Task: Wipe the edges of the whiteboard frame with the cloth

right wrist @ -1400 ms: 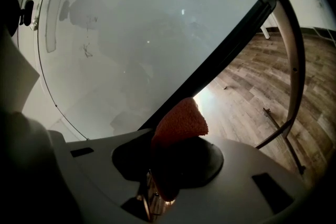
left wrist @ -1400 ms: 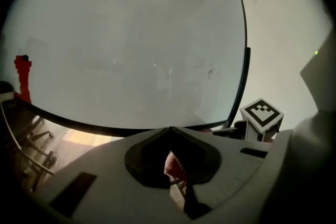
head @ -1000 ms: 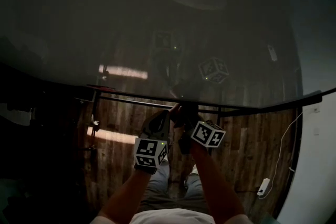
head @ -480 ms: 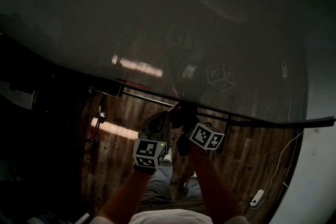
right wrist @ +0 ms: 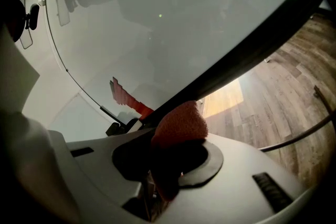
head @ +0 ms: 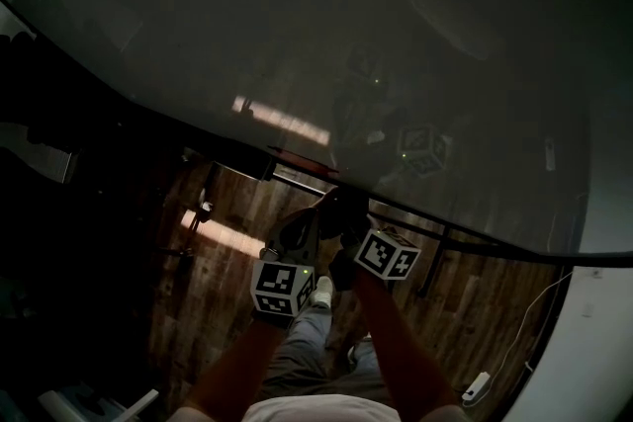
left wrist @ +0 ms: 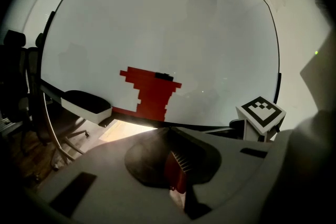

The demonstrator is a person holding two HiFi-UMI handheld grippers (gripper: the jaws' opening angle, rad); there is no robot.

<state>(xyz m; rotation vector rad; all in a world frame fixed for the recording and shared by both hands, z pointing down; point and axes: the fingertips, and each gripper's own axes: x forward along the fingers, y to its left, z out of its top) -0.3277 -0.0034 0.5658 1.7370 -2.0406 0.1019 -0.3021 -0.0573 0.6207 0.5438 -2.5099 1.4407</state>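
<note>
The cloth [right wrist: 178, 124] – a reddish, nubbly wad – is clamped between the fingers of the right gripper [right wrist: 174, 140]. Its rounded end bulges out past the fingertips and is pressed against the underside of the dark frame [right wrist: 247, 44] along the lower edge of the whiteboard [head: 297, 35]. Bunched as it is, no long axis can be read. Its free end points up and away from the gripper, into the frame.

The frame's lower rail is seen in the head view as a long dark line running from the far left down to the near right. That line is its long axis and the line a stroke would be expected to follow.

The cloth is judged soft, light and compressible. It should mould round the rail's edge and drag slightly, so a deep hold with only a short tuft left free seems best – much as it is held now.

The fingers of the left gripper [left wrist: 169, 134] are drawn together just below the same rail, close beside the right gripper. A red sliver shows in their gap, and it cannot be told whether this is cloth. A wooden floor [head: 227, 242] lies beneath.
</note>
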